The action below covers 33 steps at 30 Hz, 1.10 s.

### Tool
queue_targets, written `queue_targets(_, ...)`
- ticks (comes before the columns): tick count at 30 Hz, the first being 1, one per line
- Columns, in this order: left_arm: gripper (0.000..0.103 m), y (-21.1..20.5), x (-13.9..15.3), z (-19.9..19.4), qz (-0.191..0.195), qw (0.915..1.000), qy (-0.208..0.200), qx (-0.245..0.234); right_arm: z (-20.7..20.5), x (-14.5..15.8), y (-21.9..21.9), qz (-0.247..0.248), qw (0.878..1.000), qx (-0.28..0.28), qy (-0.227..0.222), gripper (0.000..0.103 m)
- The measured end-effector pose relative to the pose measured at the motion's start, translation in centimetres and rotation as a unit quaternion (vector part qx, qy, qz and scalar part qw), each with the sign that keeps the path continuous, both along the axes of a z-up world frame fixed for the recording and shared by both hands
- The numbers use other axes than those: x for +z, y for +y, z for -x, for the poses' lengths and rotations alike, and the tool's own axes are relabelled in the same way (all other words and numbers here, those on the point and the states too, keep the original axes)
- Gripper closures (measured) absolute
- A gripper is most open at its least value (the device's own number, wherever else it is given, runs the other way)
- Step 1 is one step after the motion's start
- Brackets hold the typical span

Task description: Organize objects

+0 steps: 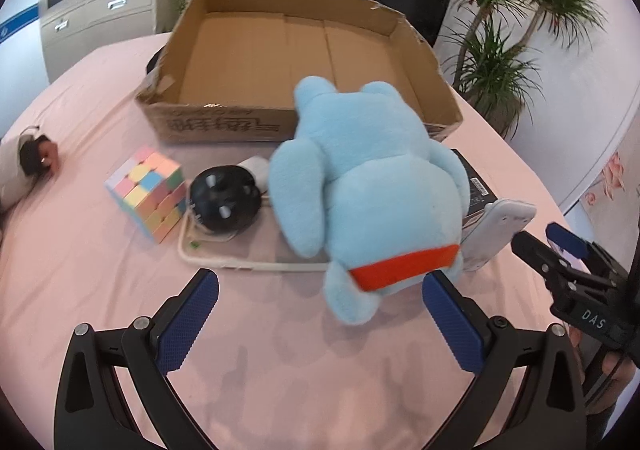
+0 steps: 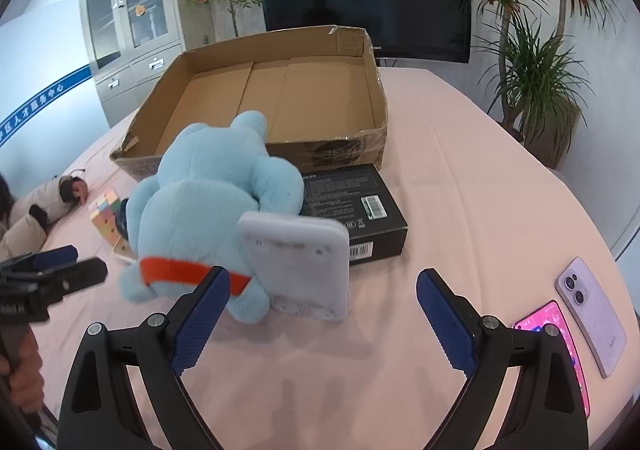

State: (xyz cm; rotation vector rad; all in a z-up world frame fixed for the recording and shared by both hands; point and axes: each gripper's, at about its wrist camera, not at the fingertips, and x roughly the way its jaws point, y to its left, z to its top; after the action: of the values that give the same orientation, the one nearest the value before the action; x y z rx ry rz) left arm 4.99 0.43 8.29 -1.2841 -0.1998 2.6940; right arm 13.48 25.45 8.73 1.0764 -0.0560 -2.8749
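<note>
Pink cloth covered the table (image 1: 80, 250), and at its far side sat an open cardboard box (image 1: 248, 122), bare inside, which looked like the place everything was meant to go. Clustered just in front of it were a pastel puzzle cube (image 1: 150, 196), a black round gadget (image 1: 226, 198), a flat black carton (image 2: 360, 206) and the blue plush toy (image 1: 368, 186), slumped face-down against the box's near wall. A white device (image 2: 298, 264) leaned upright against the plush toy. Left gripper (image 1: 320, 324) hovered released, jaws wide, the toy's orange-banded end just ahead between its tips. Right gripper (image 2: 324, 318) hung equally open, the white device dead ahead, untouched. Two phones (image 2: 592, 314) lay off to its right.
</note>
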Motion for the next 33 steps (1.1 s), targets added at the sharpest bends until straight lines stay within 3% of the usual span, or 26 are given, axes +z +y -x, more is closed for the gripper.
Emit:
queue_targets(6, 0.001, 1.8, -1.7, 0.4, 0.006, 0.9995, -0.003, -0.029, 1.8, 0.7, -2.2, 0.001, 1.0, -0.007, 0.013, 0.009)
queue_targets(7, 0.001, 1.9, -1.8, 0.4, 0.007, 0.9995, -0.004, -0.032, 2.5, 0.6, -2.4, -0.004, 1.0, -0.011, 0.01, 0.013)
queue_targets(8, 0.001, 2.0, -1.8, 0.3, 0.008, 0.9993, -0.005, -0.036, 2.8, 0.2, -2.6, -0.01, 1.0, -0.017, 0.009, 0.037)
queue_targets(9, 0.001, 2.1, -2.2, 0.6, 0.009, 0.9991, -0.003, -0.041, 3.0, -0.1, -2.5, -0.01, 1.0, -0.017, 0.005, 0.04)
queue_targets(12, 0.001, 2.3, -2.3, 0.2, 0.004, 0.9986, -0.002, -0.053, 2.2, -0.1, -0.6, 0.022, 1.0, -0.015, 0.002, 0.04)
queue_targets(15, 0.001, 2.9, -2.7, -0.1, -0.012, 0.9971, -0.009, -0.075, 0.0, -0.3, 1.1, 0.055, 0.998, 0.035, -0.016, 0.041)
queue_targets(18, 0.001, 3.9, -3.0, -0.4, -0.033, 0.9935, -0.018, -0.107, -3.0, -1.2, 1.7, 0.027, 0.997, 0.064, -0.034, 0.043)
queue_targets(21, 0.001, 5.5, -3.4, -0.5, -0.039, 0.9899, -0.026, -0.134, -4.7, -3.3, 2.4, 0.003, 0.997, 0.054, -0.057, 0.043)
queue_targets(25, 0.001, 7.8, -2.8, -0.6, -0.021, 0.9854, -0.019, -0.168, -5.8, -5.6, 4.3, 0.035, 0.995, 0.021, -0.089, 0.043)
queue_targets(33, 0.001, 10.2, -2.4, -1.3, 0.007, 0.9731, -0.024, -0.229, -7.2, -6.1, 2.9, 0.054, 0.995, -0.001, -0.083, 0.042)
